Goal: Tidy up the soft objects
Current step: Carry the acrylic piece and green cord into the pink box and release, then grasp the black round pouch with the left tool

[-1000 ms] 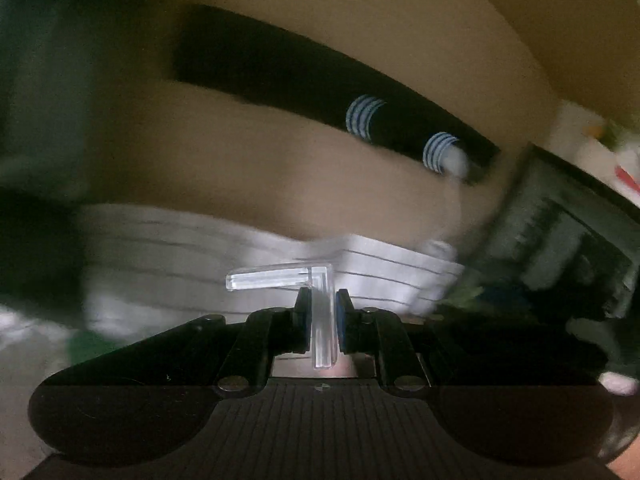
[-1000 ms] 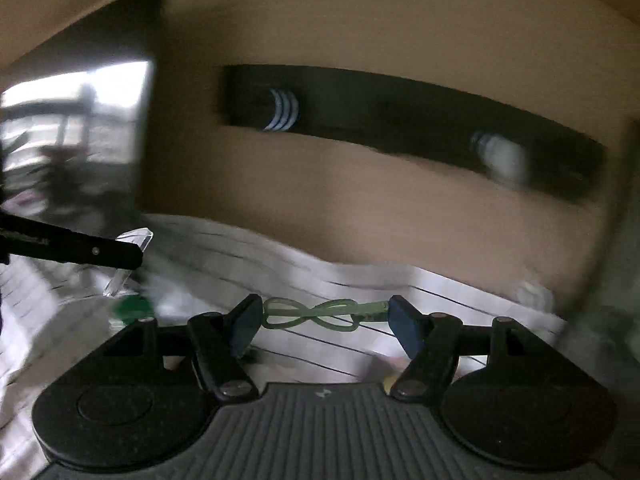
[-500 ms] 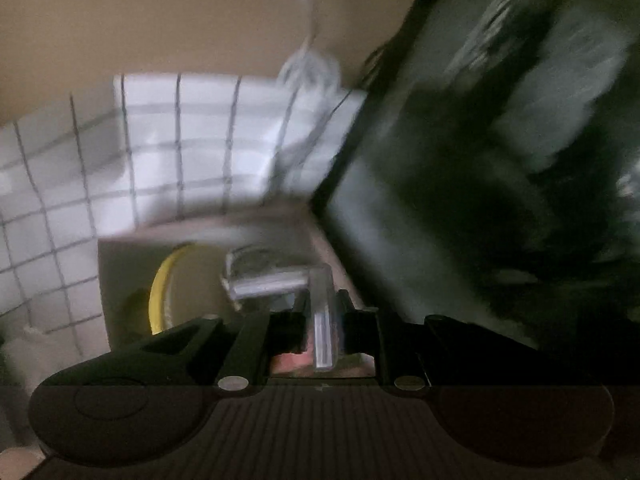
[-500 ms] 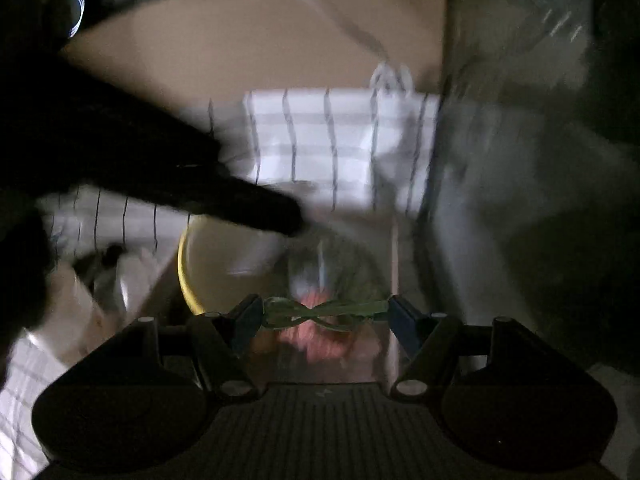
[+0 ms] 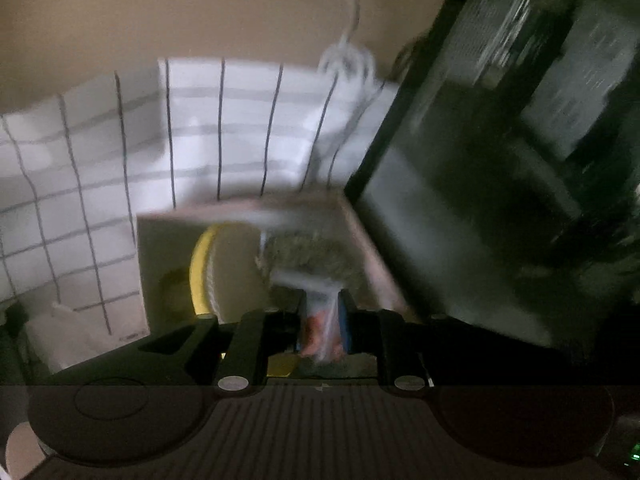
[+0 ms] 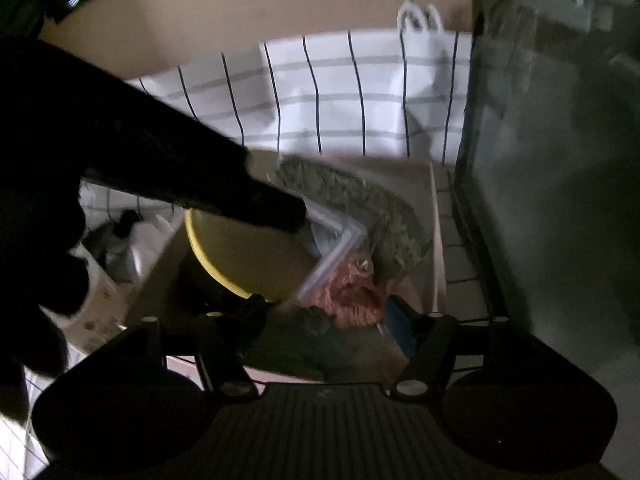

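Note:
My left gripper [image 5: 323, 316] is shut on a clear L-shaped plastic piece [image 5: 310, 280] and holds it over an open box [image 5: 168, 256]. The same piece [image 6: 338, 240] shows in the right wrist view at the tip of the dark left gripper [image 6: 288, 210]. Inside the box lie a yellow-rimmed round soft thing [image 6: 240, 260], a grey-green fuzzy cloth [image 6: 360, 196] and a pink knitted thing [image 6: 352, 292]. My right gripper [image 6: 326, 320] is open just above the box; the green elastic is not visible between its blue pads.
The box stands on a white checked cloth [image 5: 100, 168] beside a dark cabinet wall [image 5: 500, 160]. A white cord loop [image 6: 418, 20] lies at the cloth's far edge. Small white and dark items [image 6: 120, 240] lie left of the box.
Both grippers swung from the tan wall down and right to the box. The green elastic stretched between my right gripper's pads is gone from view. The left still grips the clear piece.

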Demonstrator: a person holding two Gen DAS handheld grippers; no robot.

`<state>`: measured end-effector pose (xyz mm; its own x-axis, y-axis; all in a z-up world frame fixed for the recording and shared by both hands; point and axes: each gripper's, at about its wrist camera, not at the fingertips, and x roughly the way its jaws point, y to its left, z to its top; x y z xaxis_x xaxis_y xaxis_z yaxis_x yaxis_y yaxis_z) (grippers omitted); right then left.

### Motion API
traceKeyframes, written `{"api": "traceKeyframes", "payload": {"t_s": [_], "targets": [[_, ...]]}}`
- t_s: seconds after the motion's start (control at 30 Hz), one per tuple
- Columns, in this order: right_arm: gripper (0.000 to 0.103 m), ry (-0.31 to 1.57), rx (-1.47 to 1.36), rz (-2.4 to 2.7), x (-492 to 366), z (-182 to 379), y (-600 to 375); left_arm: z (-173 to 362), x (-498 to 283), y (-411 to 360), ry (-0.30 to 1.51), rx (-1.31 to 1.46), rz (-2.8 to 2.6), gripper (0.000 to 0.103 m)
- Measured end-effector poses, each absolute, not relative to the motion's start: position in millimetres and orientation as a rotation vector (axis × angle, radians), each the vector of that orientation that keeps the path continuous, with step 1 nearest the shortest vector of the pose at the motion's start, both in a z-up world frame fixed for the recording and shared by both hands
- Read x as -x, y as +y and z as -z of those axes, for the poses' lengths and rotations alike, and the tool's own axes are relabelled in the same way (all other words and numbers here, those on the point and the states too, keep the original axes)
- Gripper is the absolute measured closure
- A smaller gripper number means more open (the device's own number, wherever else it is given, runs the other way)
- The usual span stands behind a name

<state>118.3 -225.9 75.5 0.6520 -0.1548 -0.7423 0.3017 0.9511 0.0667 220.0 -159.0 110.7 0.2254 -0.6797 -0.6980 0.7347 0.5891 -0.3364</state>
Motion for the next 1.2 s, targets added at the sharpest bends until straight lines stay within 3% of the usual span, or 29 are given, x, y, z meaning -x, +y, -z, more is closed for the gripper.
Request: {"api": "traceKeyframes", "payload": {"t_s": [0.3,0.63,0.83,1.07,1.13,1.2], "targets": [[0.036,0.71,-0.176,0.303,-93,-118,-199,-151,-201,-61,0.751,0.086,0.941,0.084],[0.035,0.687,-0.115,0.171,-115,-156,-105,-117,-192,129,0.75,0.227,0.539,0.085],[0.034,0.818,-0.201,0.067,-189,-188,-72,-71,-192,217,0.86,0.3,0.391,0.085],[0.034,1.064,-0.266,0.074,-292,-181,-52,-42,-199,237,0.906,0.369,0.415,0.085],[0.036,1.132,-0.218,0.08,-310,-163,-47,-37,-197,233,0.915,0.393,0.433,0.085],[0.055,1.212,-0.179,0.073,-325,-141,-43,-35,-197,226,0.914,0.383,0.468,0.085]]}}
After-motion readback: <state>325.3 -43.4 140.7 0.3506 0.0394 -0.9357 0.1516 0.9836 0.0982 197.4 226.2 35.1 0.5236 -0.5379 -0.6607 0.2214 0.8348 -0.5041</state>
